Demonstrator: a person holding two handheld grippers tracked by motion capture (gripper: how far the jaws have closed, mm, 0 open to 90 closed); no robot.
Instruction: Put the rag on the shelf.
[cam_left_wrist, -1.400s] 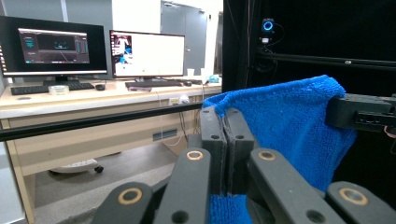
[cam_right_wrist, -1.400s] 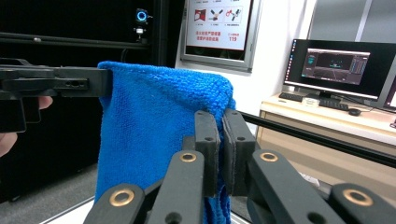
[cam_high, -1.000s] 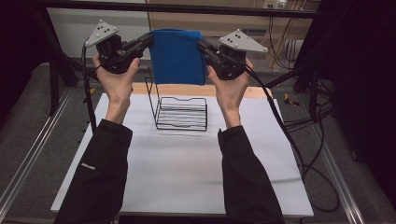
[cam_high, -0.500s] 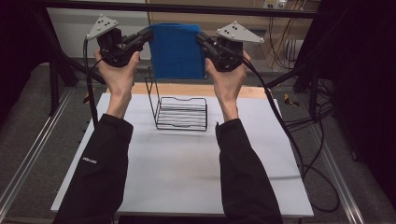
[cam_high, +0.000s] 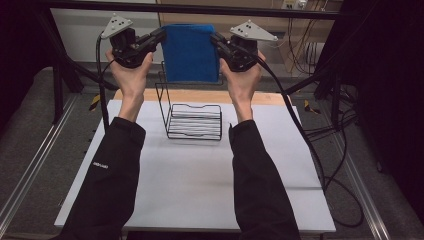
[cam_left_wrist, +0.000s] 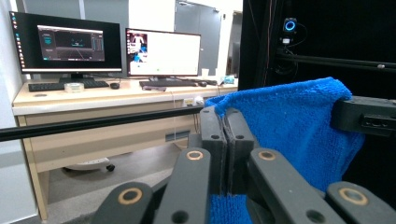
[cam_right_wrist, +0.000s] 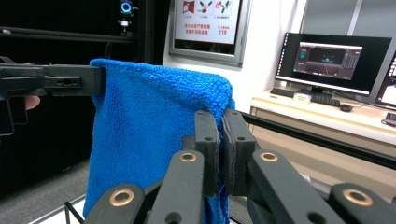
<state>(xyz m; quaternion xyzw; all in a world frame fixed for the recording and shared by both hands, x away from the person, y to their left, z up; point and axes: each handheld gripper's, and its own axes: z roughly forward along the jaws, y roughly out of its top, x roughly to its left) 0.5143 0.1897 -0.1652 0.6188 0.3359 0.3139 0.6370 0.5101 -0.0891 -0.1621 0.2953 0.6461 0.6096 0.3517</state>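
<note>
A blue towel (cam_high: 190, 52) hangs spread between both grippers, high above the far edge of the table. My left gripper (cam_high: 162, 35) is shut on its upper left corner, and my right gripper (cam_high: 215, 39) is shut on its upper right corner. In the left gripper view the jaws pinch the towel (cam_left_wrist: 289, 126) at its top corner, with the other gripper's jaw at the far corner. The right gripper view has the towel (cam_right_wrist: 149, 126) hanging to the left of its closed jaws. A black wire rack (cam_high: 192, 117) stands on the white table below the towel.
The white table top (cam_high: 190, 185) stretches toward me, with a wooden strip (cam_high: 260, 96) along its far edge. A black frame bar (cam_high: 300, 10) crosses overhead behind the towel. Cables (cam_high: 300, 130) trail off the right side. Desks with monitors (cam_left_wrist: 161, 53) stand beyond.
Both hands have carried the stretched towel farther from me and higher in the picture. The grips on its corners are unchanged.
</note>
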